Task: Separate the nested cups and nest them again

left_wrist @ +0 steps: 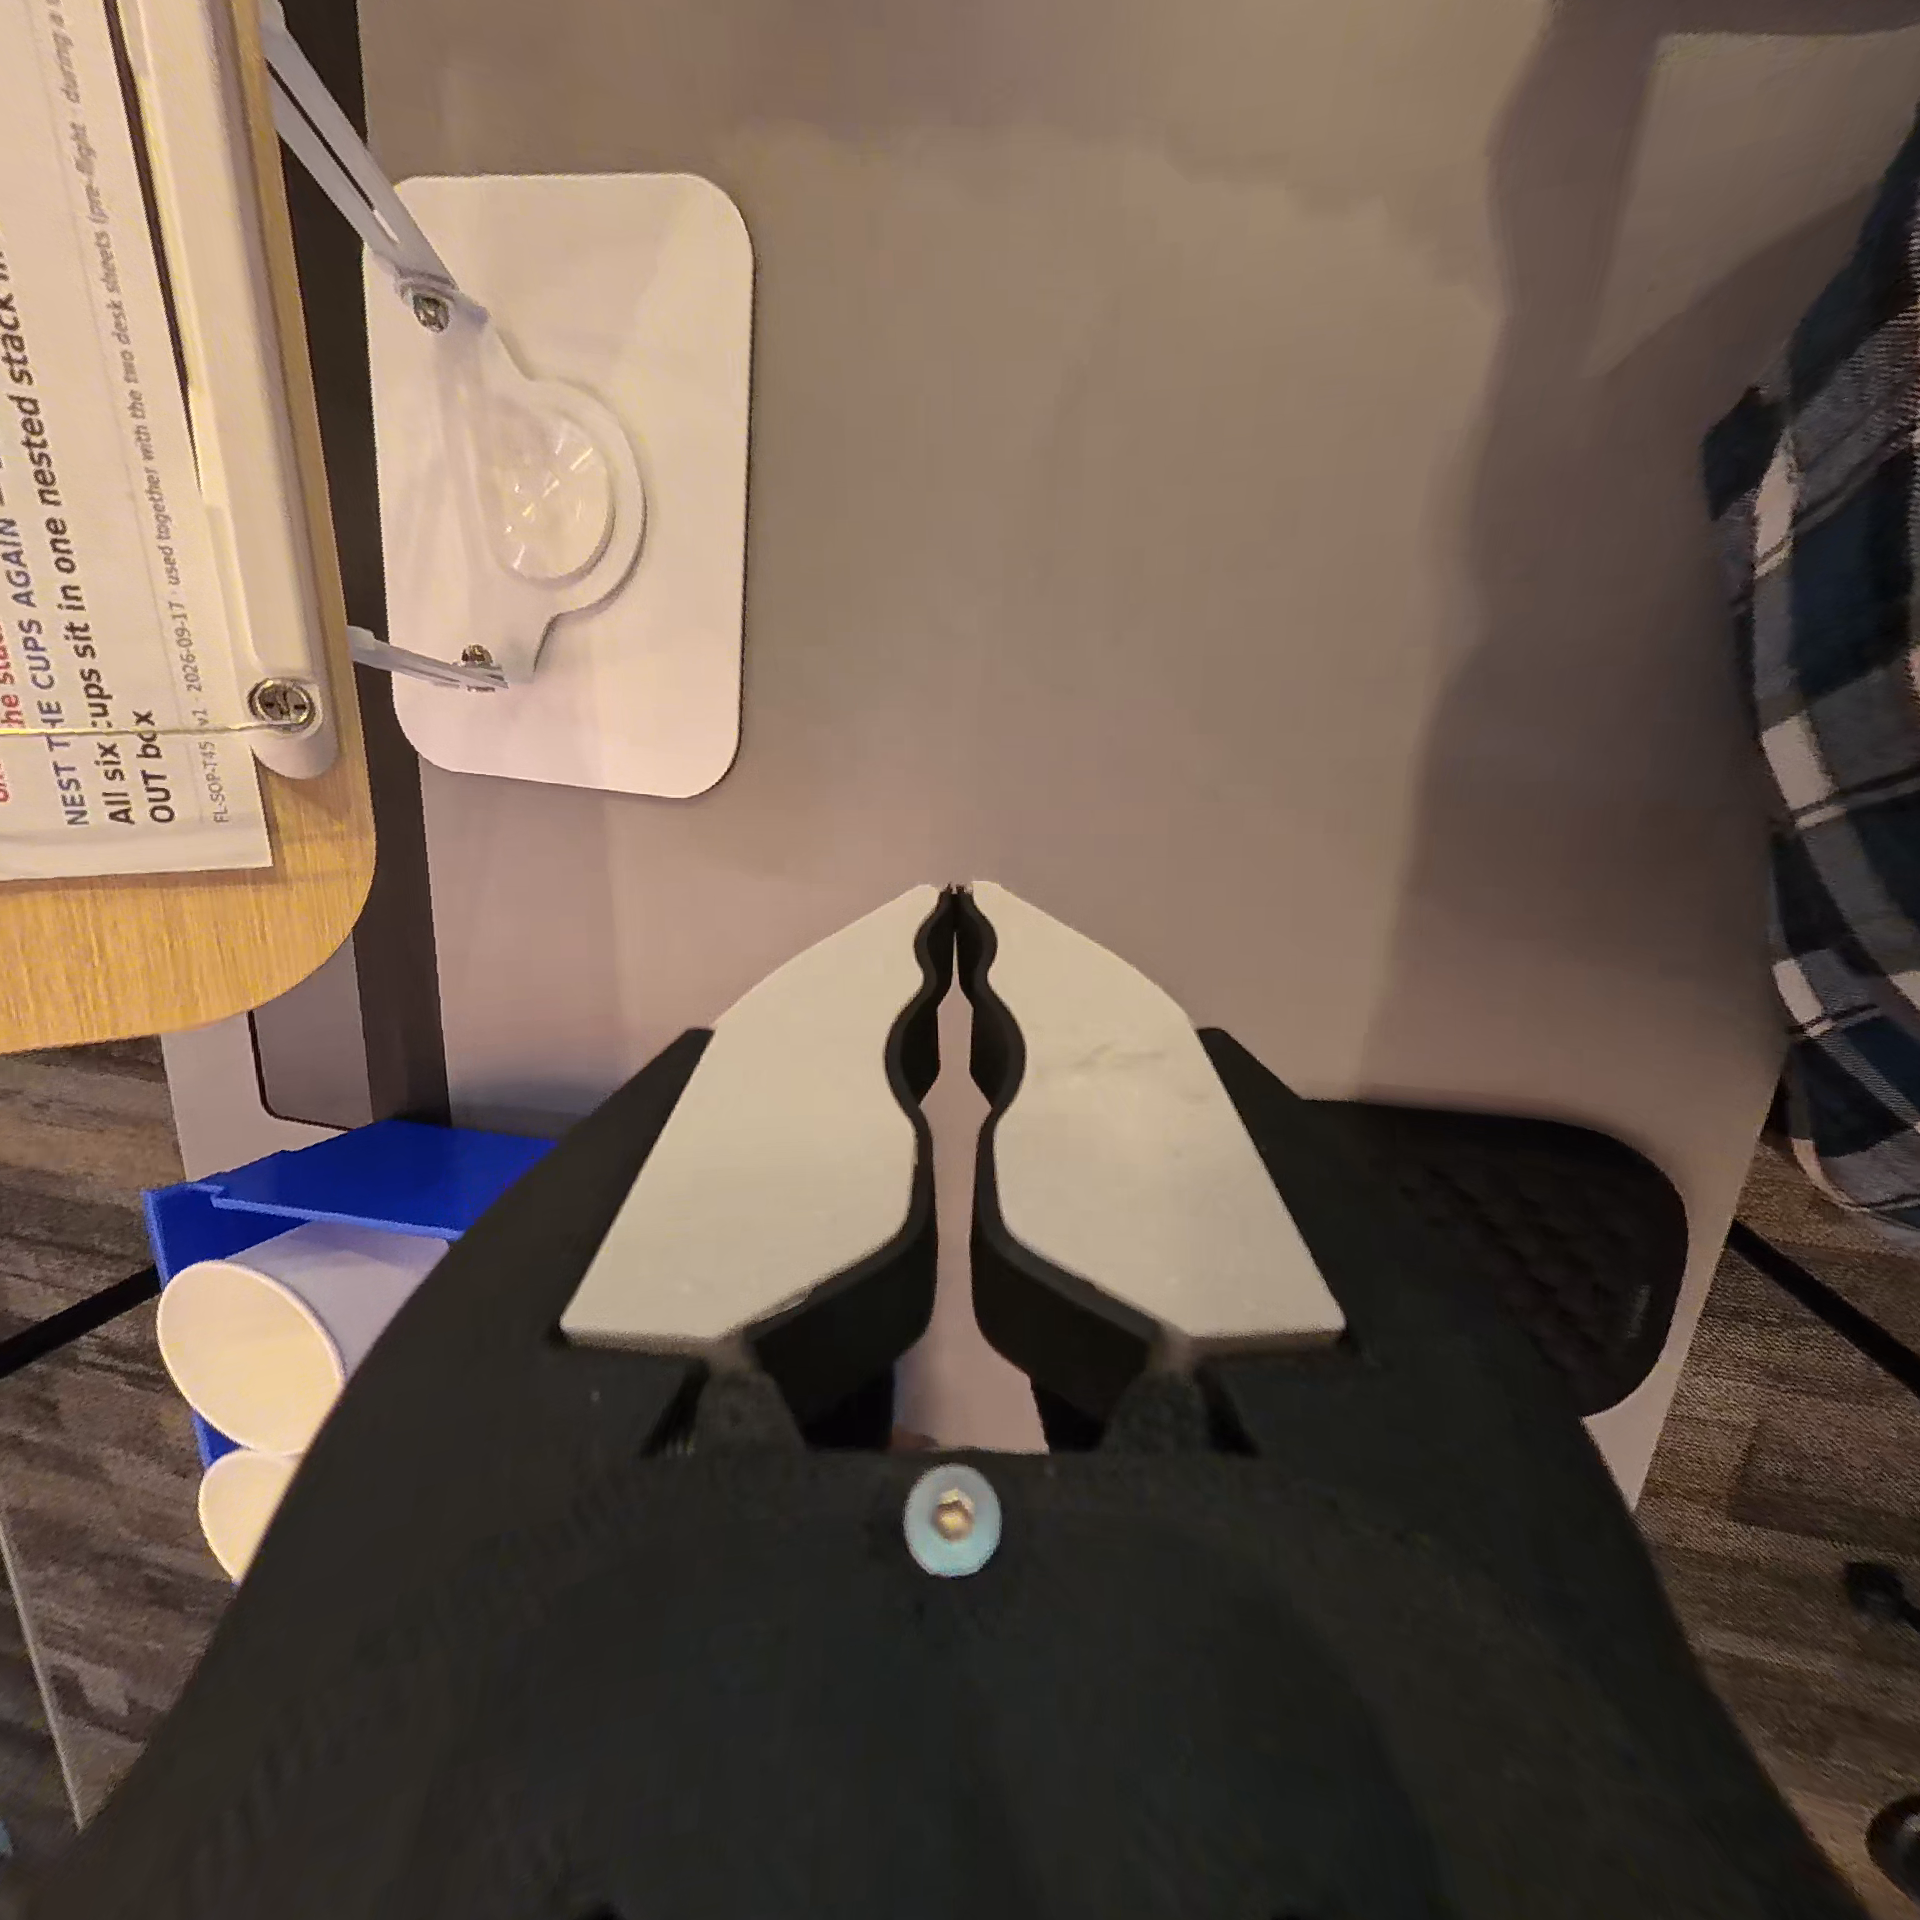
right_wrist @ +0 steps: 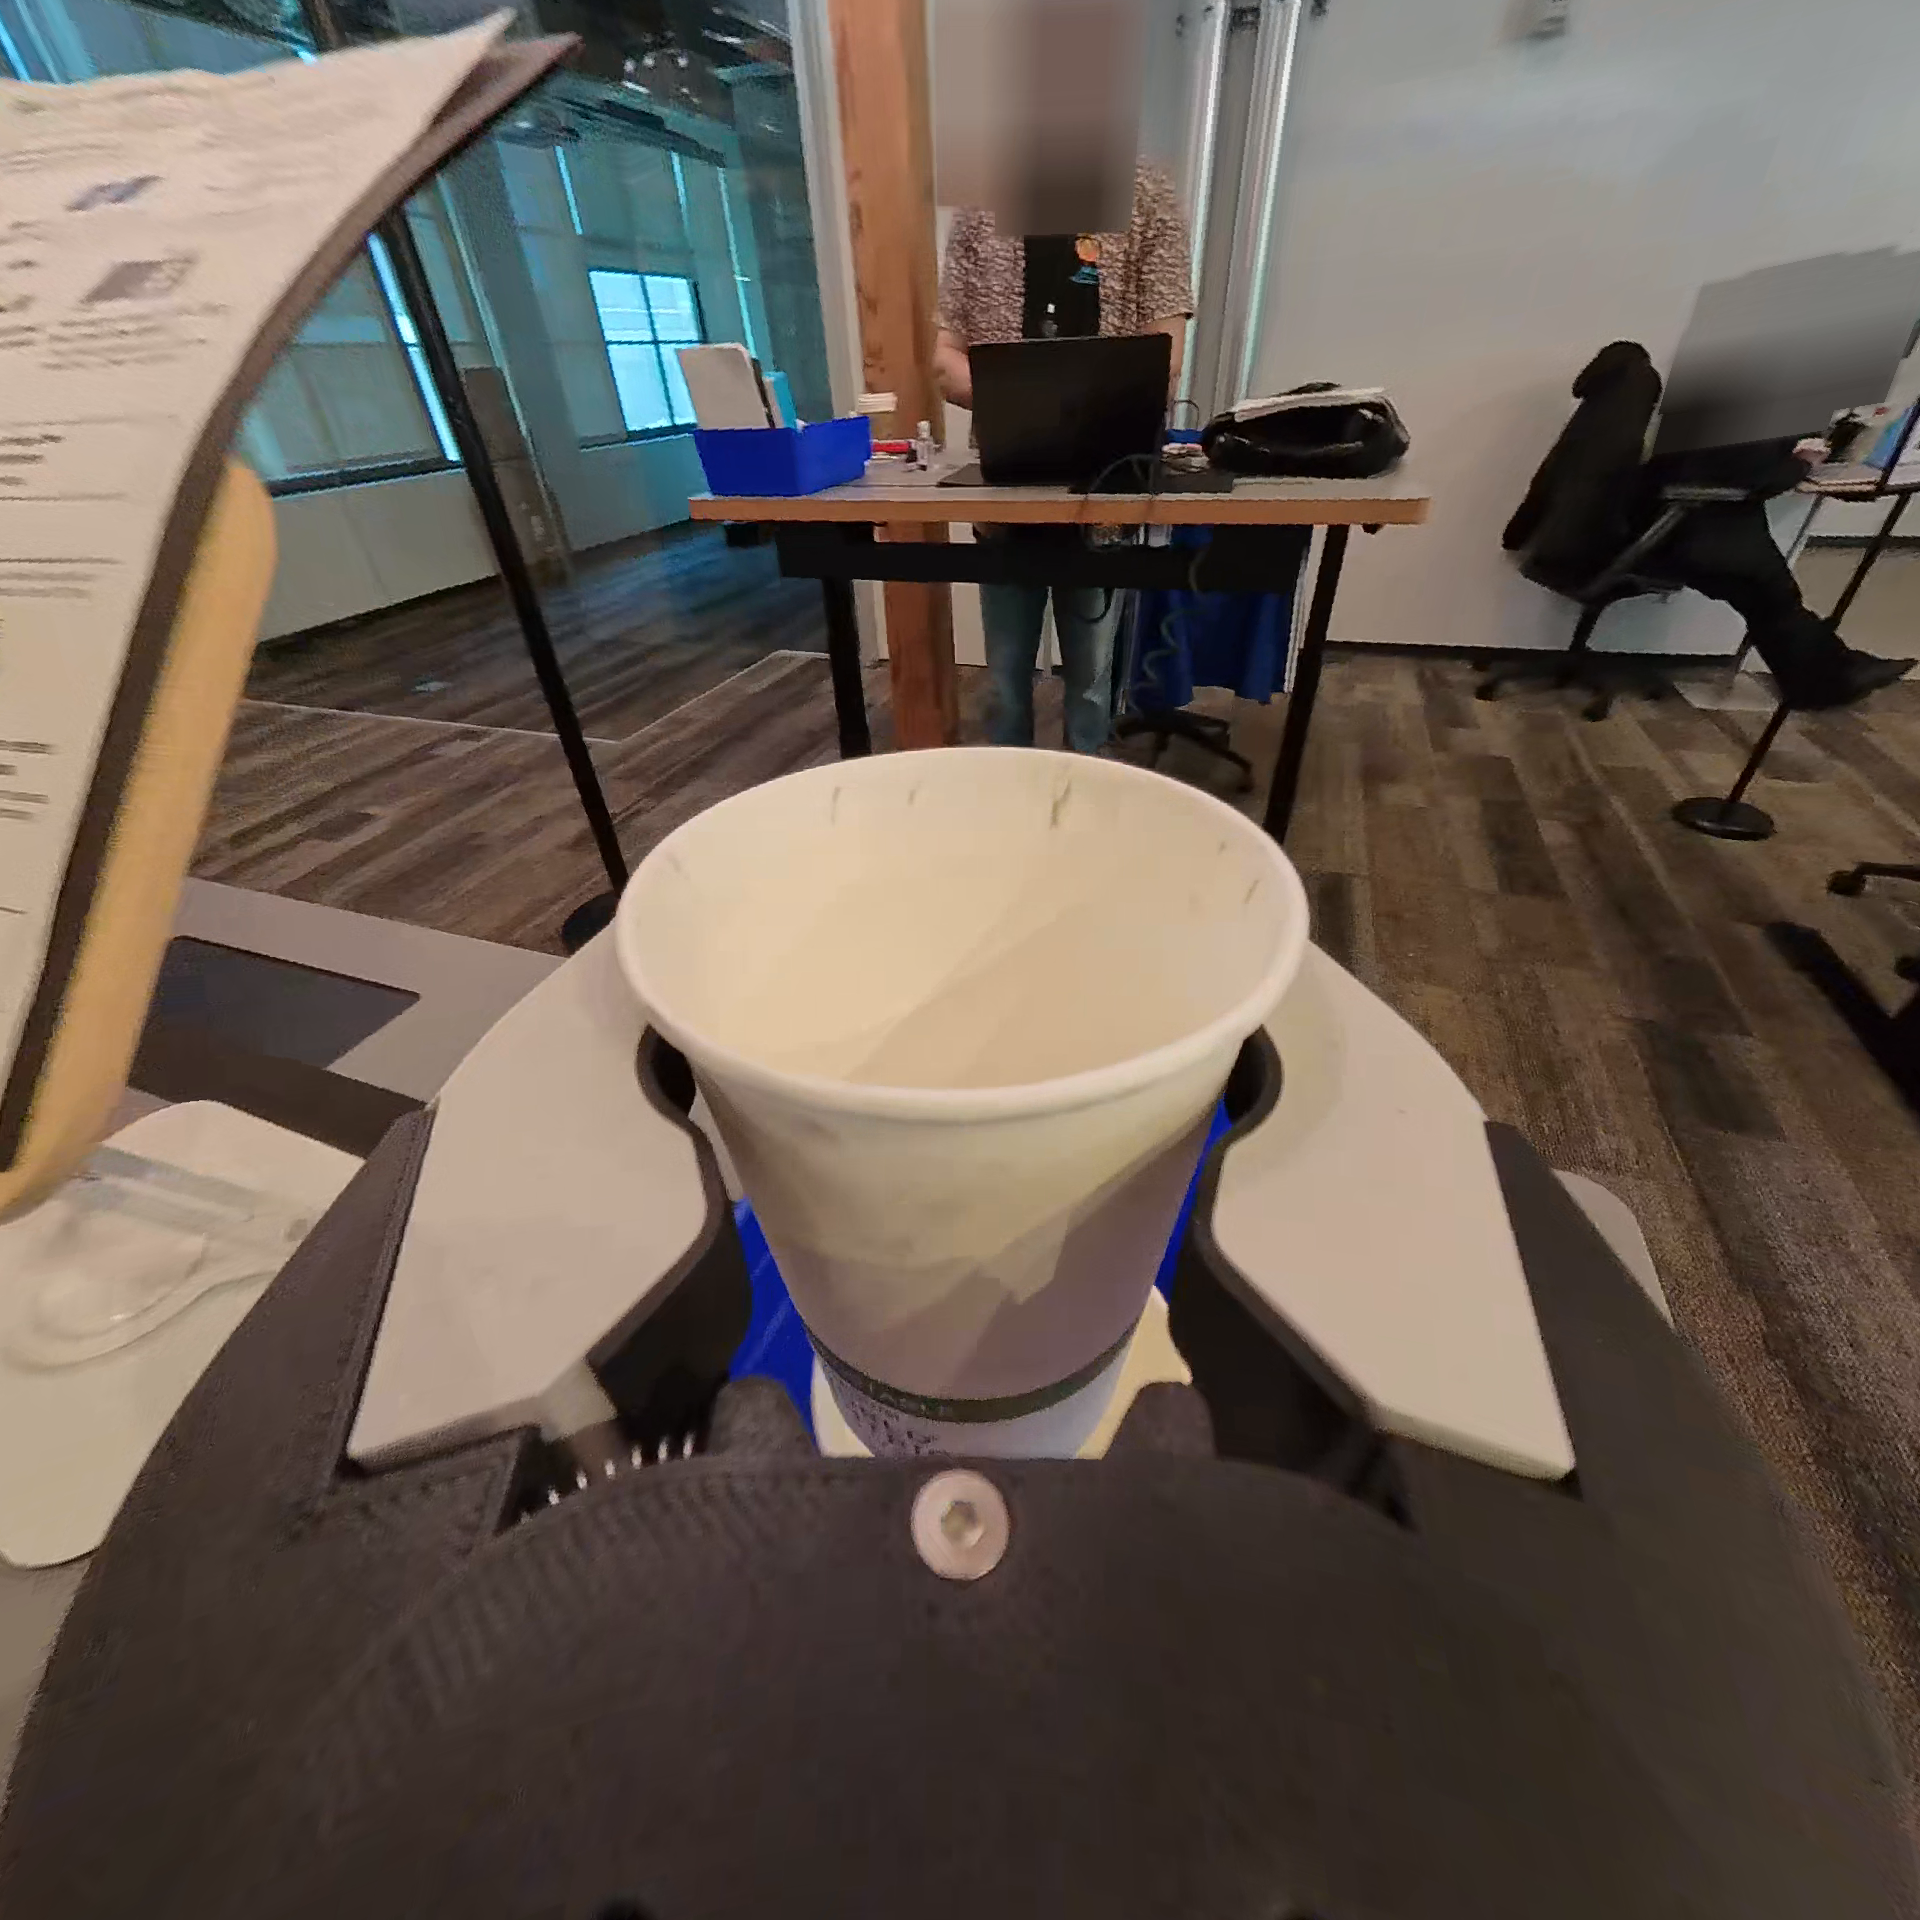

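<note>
In the right wrist view my right gripper is shut on a white paper cup. The cup is upright with its mouth open to the camera, and the black pads press on its sides just under the rim. Under its base I see a blue bin and part of another white cup. In the left wrist view my left gripper is shut with nothing between its tips, over the grey table. At the lower left a blue bin holds white cups lying on their sides.
A wooden clipboard with a printed sheet hangs at the left over a white pad with a clear mount. A plaid cloth is at the right. A person stands behind a far desk with a laptop. An office chair stands at the right.
</note>
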`<state>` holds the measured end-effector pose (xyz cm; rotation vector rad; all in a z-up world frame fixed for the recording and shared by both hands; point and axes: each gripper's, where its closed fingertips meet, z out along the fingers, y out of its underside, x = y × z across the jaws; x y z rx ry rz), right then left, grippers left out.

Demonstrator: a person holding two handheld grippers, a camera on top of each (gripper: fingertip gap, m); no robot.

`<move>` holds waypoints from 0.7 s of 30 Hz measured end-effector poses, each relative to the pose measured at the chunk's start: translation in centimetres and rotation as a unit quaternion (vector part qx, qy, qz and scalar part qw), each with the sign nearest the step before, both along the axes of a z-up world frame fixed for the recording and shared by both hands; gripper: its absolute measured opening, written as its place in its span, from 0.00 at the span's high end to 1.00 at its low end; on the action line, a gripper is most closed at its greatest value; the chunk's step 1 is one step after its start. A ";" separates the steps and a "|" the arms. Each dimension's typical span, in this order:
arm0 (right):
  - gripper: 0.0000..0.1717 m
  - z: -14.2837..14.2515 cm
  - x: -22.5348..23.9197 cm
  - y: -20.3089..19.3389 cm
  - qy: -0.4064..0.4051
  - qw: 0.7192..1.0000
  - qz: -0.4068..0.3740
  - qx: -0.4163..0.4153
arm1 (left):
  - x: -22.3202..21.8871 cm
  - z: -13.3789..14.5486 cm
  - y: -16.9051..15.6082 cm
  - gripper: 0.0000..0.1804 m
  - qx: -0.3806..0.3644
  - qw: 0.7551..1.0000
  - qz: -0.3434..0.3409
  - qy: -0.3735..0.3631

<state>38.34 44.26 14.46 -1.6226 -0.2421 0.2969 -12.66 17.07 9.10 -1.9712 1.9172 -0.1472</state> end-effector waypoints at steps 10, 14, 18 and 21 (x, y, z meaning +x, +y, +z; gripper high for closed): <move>0.40 -5.8 0.8 2.1 -0.008 0.999 -0.031 -0.040 | -1.2 -0.3 0.3 1.00 -0.003 1.000 0.020 0.006; 0.39 -7.6 0.6 2.2 -0.012 0.997 -0.031 -0.069 | -1.4 -0.4 0.4 1.00 -0.004 1.000 0.022 0.007; 0.36 -8.4 0.3 1.8 -0.009 0.996 -0.028 -0.089 | -1.5 -0.4 0.5 1.00 -0.004 1.000 0.023 0.009; 0.31 -8.7 0.4 1.4 -0.012 0.994 -0.034 -0.100 | -1.6 -0.4 0.6 1.00 -0.003 1.000 0.026 0.009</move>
